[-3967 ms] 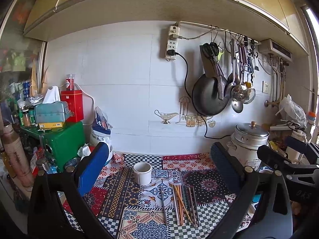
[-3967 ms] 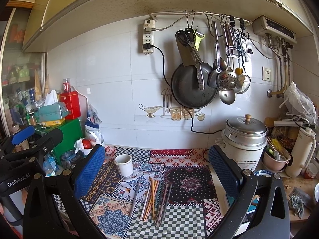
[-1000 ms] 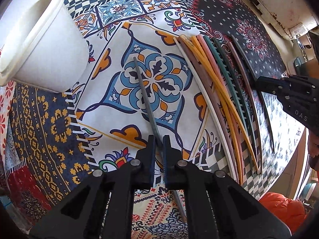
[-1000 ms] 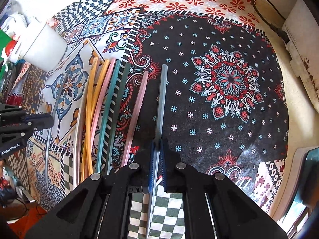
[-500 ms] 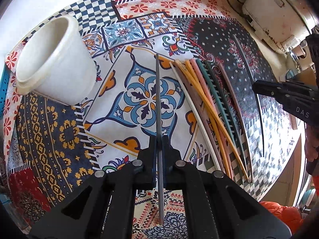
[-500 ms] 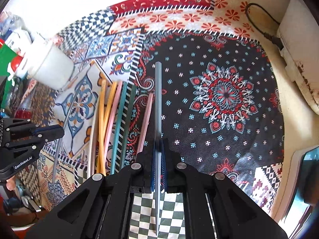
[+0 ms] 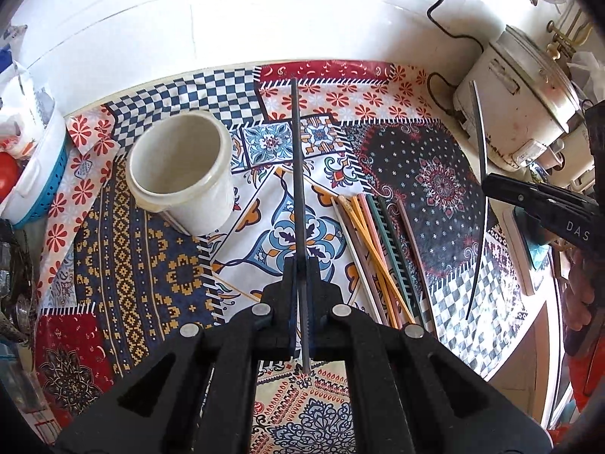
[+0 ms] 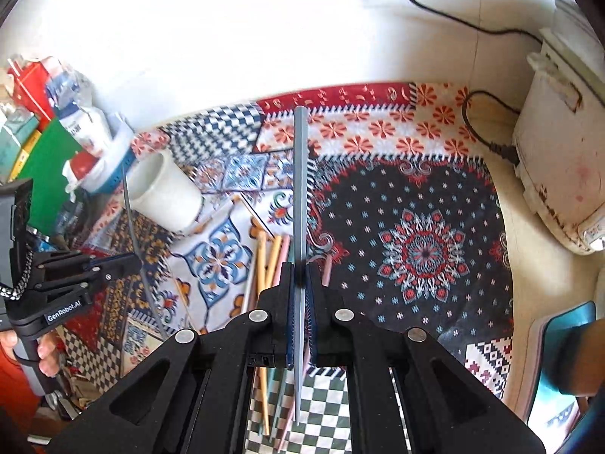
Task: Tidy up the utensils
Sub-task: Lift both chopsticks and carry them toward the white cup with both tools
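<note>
We see the left gripper (image 7: 301, 265) clenched on a dark chopstick (image 7: 297, 174), which points toward twelve o'clock in the left wrist view, above the patterned cloth (image 7: 159, 265). The white cup (image 7: 181, 172) stands on this cloth at about ten o'clock from the gripper, open and upright. The remaining chopsticks (image 7: 378, 249) lie in a bundle on the cloth at about two o'clock, near the gripper. The right gripper (image 8: 301, 276) is clenched on a grey chopstick (image 8: 300, 189), also pointing to twelve o'clock in its own view. In that view the cup (image 8: 166, 196) is at about ten o'clock. The rice cooker (image 8: 559, 159) stands at two o'clock, beside the cloth.
</note>
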`<state>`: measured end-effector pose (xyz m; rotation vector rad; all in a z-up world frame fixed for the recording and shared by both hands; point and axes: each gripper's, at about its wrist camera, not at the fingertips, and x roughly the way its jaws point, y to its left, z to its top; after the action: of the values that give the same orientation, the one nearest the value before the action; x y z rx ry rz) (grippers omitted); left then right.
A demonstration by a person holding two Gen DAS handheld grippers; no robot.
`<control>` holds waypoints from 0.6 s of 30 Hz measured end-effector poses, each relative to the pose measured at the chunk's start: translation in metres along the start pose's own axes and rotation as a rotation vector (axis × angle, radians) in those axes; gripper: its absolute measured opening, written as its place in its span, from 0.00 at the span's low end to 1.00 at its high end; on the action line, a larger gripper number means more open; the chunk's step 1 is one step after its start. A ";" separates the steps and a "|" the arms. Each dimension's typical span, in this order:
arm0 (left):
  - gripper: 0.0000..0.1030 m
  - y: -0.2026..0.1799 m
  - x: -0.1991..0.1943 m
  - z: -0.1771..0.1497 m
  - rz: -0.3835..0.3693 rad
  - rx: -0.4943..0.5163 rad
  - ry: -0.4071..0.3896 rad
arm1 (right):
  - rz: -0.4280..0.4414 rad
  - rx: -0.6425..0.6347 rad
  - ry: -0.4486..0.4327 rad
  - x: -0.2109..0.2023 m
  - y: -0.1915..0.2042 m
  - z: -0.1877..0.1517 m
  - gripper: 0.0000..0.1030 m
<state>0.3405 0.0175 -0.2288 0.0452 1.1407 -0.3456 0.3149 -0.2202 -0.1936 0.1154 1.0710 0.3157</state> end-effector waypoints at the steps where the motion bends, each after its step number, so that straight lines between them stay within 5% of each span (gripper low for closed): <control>1: 0.00 0.000 -0.005 0.001 0.005 -0.003 -0.014 | 0.005 -0.005 -0.012 -0.002 0.003 0.003 0.05; 10: 0.00 0.008 -0.039 0.012 -0.004 -0.040 -0.110 | 0.044 -0.064 -0.109 -0.026 0.031 0.031 0.05; 18: 0.17 0.009 0.023 0.009 -0.018 -0.031 0.061 | 0.058 -0.086 -0.155 -0.028 0.043 0.047 0.05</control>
<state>0.3597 0.0189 -0.2466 0.0182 1.2072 -0.3441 0.3352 -0.1850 -0.1364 0.0924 0.9006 0.3982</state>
